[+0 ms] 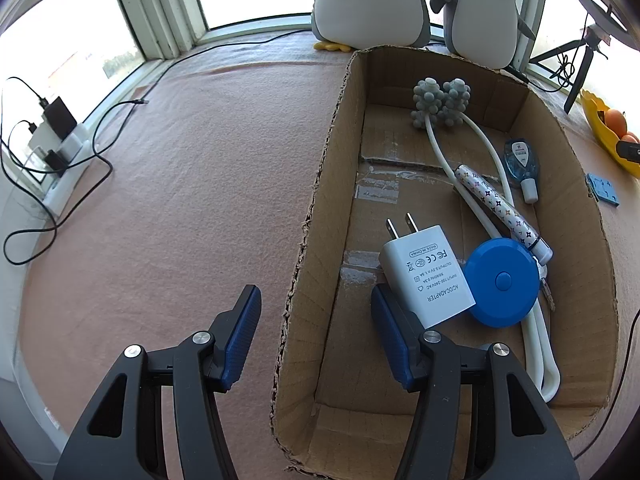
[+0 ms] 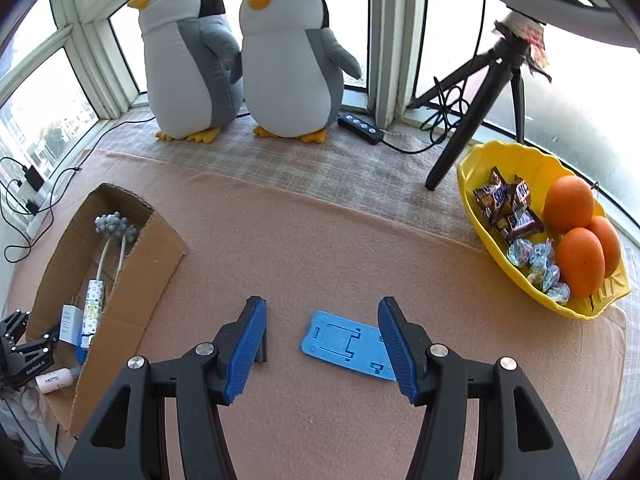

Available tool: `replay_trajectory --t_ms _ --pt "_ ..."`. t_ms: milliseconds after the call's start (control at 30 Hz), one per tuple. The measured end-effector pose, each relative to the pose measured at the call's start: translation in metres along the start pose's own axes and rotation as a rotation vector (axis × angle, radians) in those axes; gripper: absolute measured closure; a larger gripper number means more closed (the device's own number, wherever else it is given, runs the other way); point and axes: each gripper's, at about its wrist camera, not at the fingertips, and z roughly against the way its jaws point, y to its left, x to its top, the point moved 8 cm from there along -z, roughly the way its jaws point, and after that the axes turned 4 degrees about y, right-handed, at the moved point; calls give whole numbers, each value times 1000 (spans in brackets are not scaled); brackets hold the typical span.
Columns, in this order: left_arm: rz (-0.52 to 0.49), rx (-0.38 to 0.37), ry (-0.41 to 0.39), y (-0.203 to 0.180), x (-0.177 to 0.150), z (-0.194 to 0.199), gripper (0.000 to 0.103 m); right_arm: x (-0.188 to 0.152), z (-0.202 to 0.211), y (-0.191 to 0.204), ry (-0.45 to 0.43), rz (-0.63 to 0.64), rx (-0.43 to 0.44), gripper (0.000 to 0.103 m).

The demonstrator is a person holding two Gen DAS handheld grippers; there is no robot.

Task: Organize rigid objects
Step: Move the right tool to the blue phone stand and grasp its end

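Cardboard box already holds adapter, blue disc, patterned tube, massager; blue stand left on cloth, right of box; right gripper over it, fingers apart, empty; left gripper straddling box's left wall, fingers apart, nothing clamped.

left gripper: chunky matte black plastic arms with triangle cutouts, lower part of frame
left fingers: blue pads, fine grippy dot texture
right gripper: same build, black arms, same triangle cutouts
right fingers: blue, ribbed/dotted faces
screws: round silver ones, two per arm
markings: small white lettering on the black gripper body at far left of the right wrist view, too tiny to read
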Motion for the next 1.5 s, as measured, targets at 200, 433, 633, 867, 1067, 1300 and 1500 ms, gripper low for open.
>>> replay_trajectory --t_ms 200,433,633,867,1067,1300,1500 --pt "-1 2 0 0 -1 0 45 -3 -20 -27 53 -50 40 49" --pt "-2 2 0 1 -1 1 45 -3 -39 -39 90 -87 49 49" --pt "-2 2 0 1 -1 1 45 -4 -52 -44 122 -126 91 49" --pt "-4 3 1 2 -1 0 45 0 -64 -43 149 -186 159 49" --pt "-3 4 1 2 -1 1 45 -2 -65 -40 174 -176 167 49" --pt "-2 3 1 3 -2 1 45 -19 -59 -40 203 -182 200 49" --pt "-2 3 0 2 -2 1 45 -38 -50 -34 223 -175 220 49"
